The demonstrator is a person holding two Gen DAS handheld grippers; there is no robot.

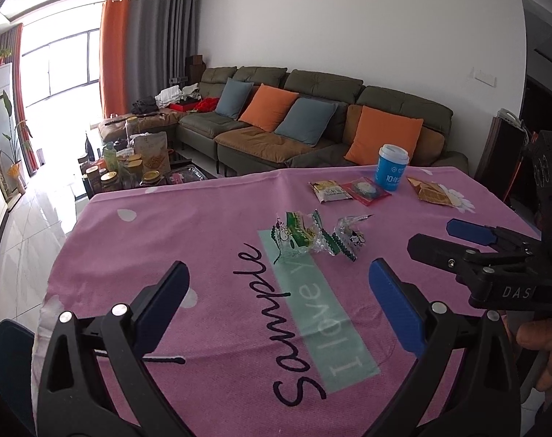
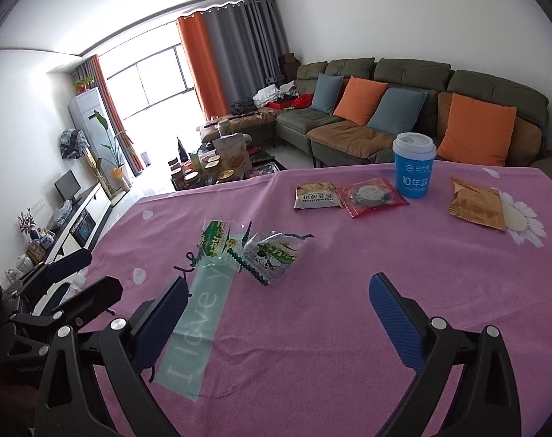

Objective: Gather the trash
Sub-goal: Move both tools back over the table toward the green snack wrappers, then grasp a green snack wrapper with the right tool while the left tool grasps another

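Both tools stand wide open and empty above the pink cloth (image 1: 203, 225) on the worktop: the left tool (image 1: 276, 313) and the right tool (image 2: 276, 322). The torn clear wrappers (image 2: 254, 249) lie crumpled mid-cloth, just ahead of both, touching neither. Farther back sit a grey packet (image 2: 316, 196), a red packet (image 2: 372, 195), a blue cup (image 2: 414, 167) and a brown packet (image 2: 474, 204). The wrappers' print is too crumpled to read. A hand (image 1: 541, 349) is cut off at the left view's edge
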